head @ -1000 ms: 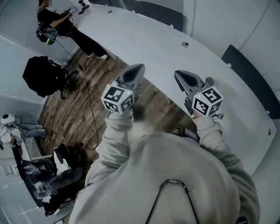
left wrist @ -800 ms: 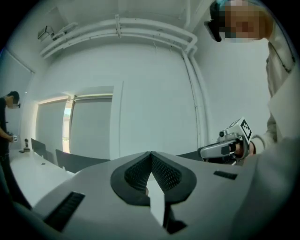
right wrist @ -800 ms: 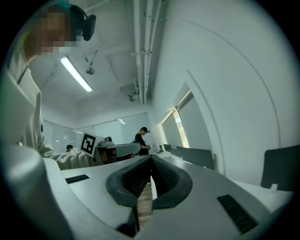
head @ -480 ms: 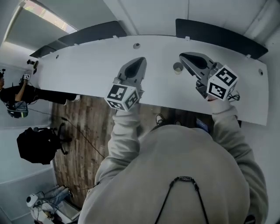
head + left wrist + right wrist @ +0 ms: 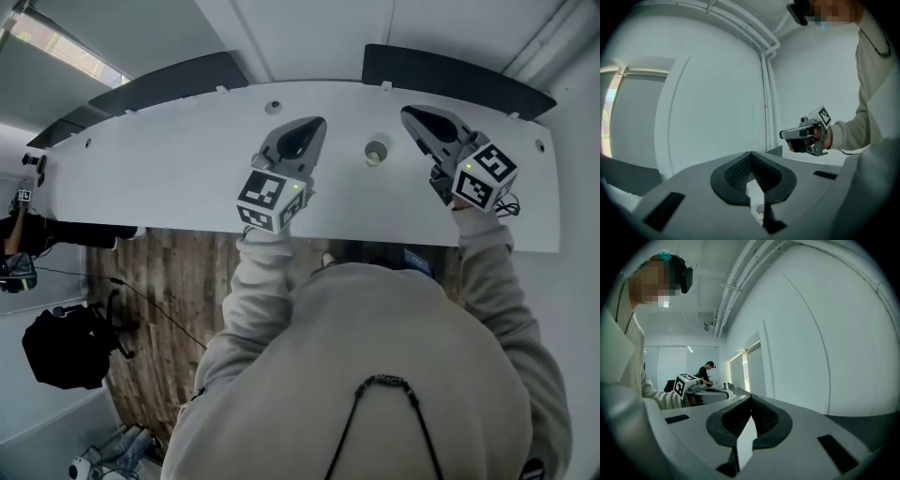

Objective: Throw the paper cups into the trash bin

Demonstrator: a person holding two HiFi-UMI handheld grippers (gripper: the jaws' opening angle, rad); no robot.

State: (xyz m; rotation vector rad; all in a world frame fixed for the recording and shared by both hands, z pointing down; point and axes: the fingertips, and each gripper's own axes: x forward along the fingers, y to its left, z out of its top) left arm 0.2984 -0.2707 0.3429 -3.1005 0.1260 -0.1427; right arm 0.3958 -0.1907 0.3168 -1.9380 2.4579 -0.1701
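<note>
Paper cup (image 5: 377,151) being flanked by left gripper (image 5: 309,127) and right gripper (image 5: 417,114), jaws closed on nothing.
Wide opening, gentle squeezing being called for.

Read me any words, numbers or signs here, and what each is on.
No readable words or numbers anywhere.
Marker cube on the left gripper: black-and-white square pattern, no letters.
Marker cube on the right gripper: likewise a pattern only.
Small tag at the person's collar: too small to read.

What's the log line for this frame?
phase: pre-grasp | left gripper: shut, empty | right gripper: shut, empty | paper cup: on table between grippers, untouched | bin: not in view
</note>
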